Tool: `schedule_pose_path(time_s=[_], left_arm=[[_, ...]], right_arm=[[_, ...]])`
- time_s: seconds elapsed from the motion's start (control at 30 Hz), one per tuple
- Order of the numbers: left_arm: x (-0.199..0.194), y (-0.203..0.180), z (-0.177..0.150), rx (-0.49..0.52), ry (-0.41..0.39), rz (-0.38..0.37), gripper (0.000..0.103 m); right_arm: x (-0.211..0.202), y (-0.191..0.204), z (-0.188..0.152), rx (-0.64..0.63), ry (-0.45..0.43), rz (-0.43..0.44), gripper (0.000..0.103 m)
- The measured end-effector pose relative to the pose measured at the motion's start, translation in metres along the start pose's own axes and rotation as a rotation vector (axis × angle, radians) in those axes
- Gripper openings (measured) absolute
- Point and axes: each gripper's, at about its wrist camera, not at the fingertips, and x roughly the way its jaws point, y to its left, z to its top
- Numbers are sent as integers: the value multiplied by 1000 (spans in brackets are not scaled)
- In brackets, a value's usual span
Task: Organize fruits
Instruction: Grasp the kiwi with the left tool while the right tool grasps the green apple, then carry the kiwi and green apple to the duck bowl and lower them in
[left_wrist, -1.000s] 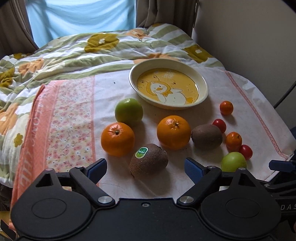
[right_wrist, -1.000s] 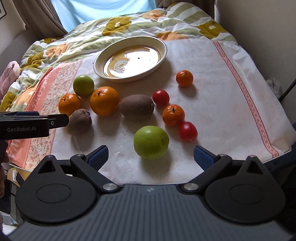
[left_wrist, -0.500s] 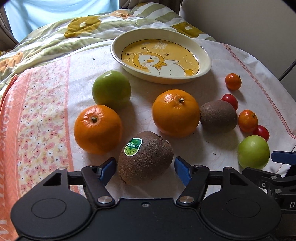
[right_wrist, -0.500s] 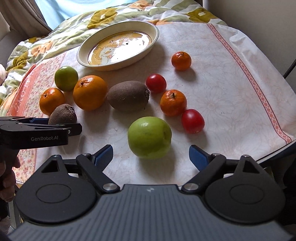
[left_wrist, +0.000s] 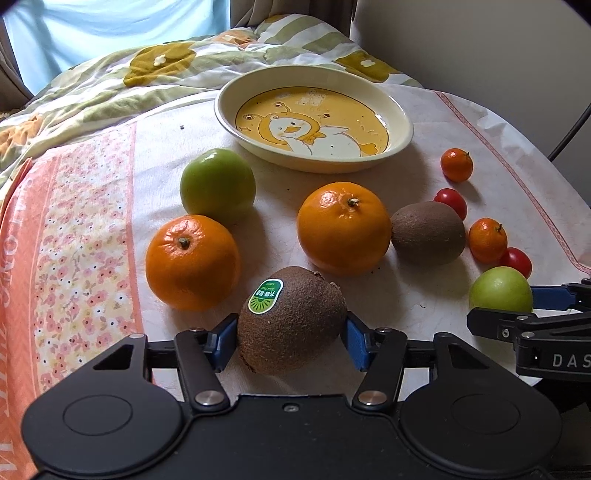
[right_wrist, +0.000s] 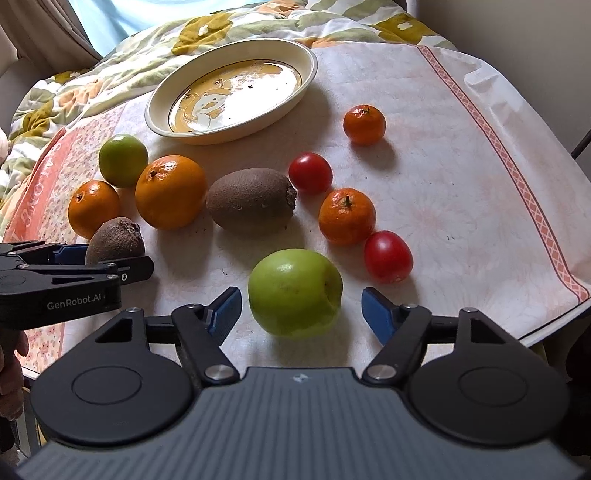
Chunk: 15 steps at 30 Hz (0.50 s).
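The left gripper (left_wrist: 291, 332) had just been closing, and its blue pads now sat against both sides of the stickered kiwi (left_wrist: 291, 319), which still lay on the cloth (left_wrist: 424, 306); the right gripper (right_wrist: 301, 308) had also just been closing, but its jaws stood apart with the green apple (right_wrist: 294, 297) between them and a gap showing on either side. The step in hand looked like a paired pick-up. Next, the right would need to finish closing before both fruits were lifted toward the empty duck-print plate (left_wrist: 400, 122) beyond the oranges.
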Motion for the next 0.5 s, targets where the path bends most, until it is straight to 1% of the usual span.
schedule_pose_path(time_s=[0.17, 0.23, 0.37, 0.5], left_arm=[[-11, -3, -8, -4, -7, -1, 63], [-13, -4, -10, -5, -9, 1, 63], [-18, -5, -14, -14, -10, 6, 63], [-24, -4, -12, -21, -19, 13, 63]], right_arm=[[8, 0, 3, -4, 12, -4, 77], [10, 1, 4, -8, 15, 6, 70], [10, 5, 3, -39, 6, -6, 70], [7, 5, 3, -35, -2, 11, 69]])
